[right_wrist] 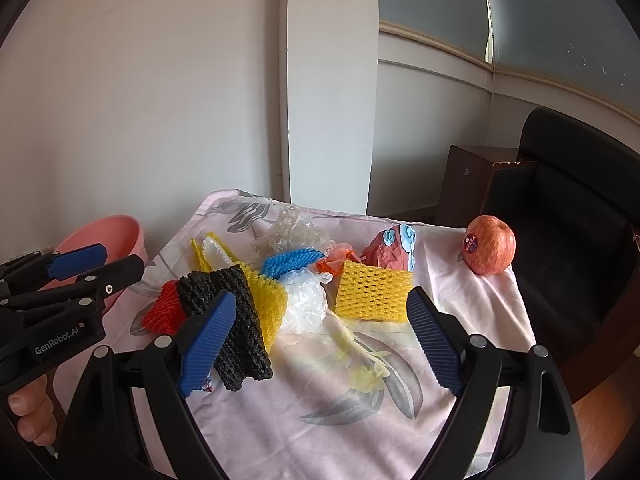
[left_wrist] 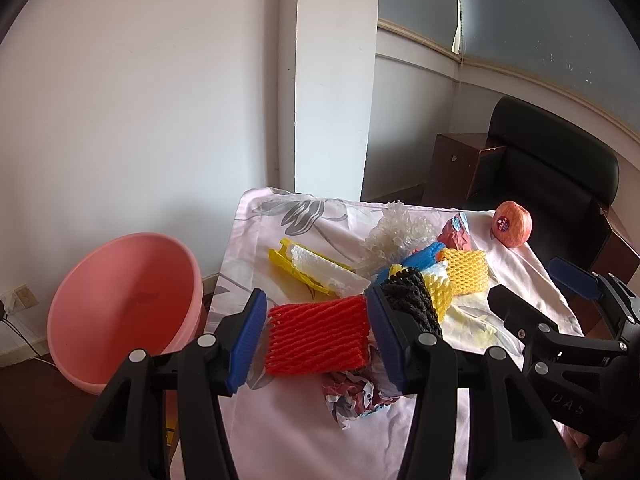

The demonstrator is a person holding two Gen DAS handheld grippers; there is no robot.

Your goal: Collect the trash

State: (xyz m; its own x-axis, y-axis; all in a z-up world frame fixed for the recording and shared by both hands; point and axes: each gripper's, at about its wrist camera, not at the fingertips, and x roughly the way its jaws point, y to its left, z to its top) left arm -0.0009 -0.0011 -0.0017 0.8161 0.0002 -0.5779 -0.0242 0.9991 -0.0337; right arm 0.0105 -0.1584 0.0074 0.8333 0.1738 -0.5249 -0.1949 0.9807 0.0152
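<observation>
From my left wrist camera, my left tongs (left_wrist: 316, 344) stand apart, the two blue pads flanking the red foam net (left_wrist: 318, 336), which lies on the pink flowered cloth (left_wrist: 280, 432) near the table's left edge; I cannot tell whether either pad touches it. A crumpled red-and-white wrapper (left_wrist: 352, 396) lies just in front of the net, towards the near edge. Beyond it the black foam net (left_wrist: 412, 300) leans against a yellow foam net (left_wrist: 466, 276), with a blue foam net (left_wrist: 424, 254) and a clear crinkled bag (left_wrist: 394, 232) behind. A yellow-and-white foam piece (left_wrist: 312, 268) lies further back along the left edge. An apple (left_wrist: 512, 224) with a sticker sits at the far right corner, a red paper ball (left_wrist: 456, 234) just beside it. The pink basin (left_wrist: 124, 312) stands off the table's left edge, tilted towards me. My right tongs (left_wrist: 532, 292) hang over the right edge.

From my right wrist camera, my right tongs (right_wrist: 320, 336) are wide apart above the middle of the cloth, holding nothing. The black net is just beside the left pad, the flat yellow net near the right one, a white plastic bag (right_wrist: 304, 304) between. My left tongs (right_wrist: 100, 264) are open at the left, with my fingers (right_wrist: 32, 412) below.
</observation>
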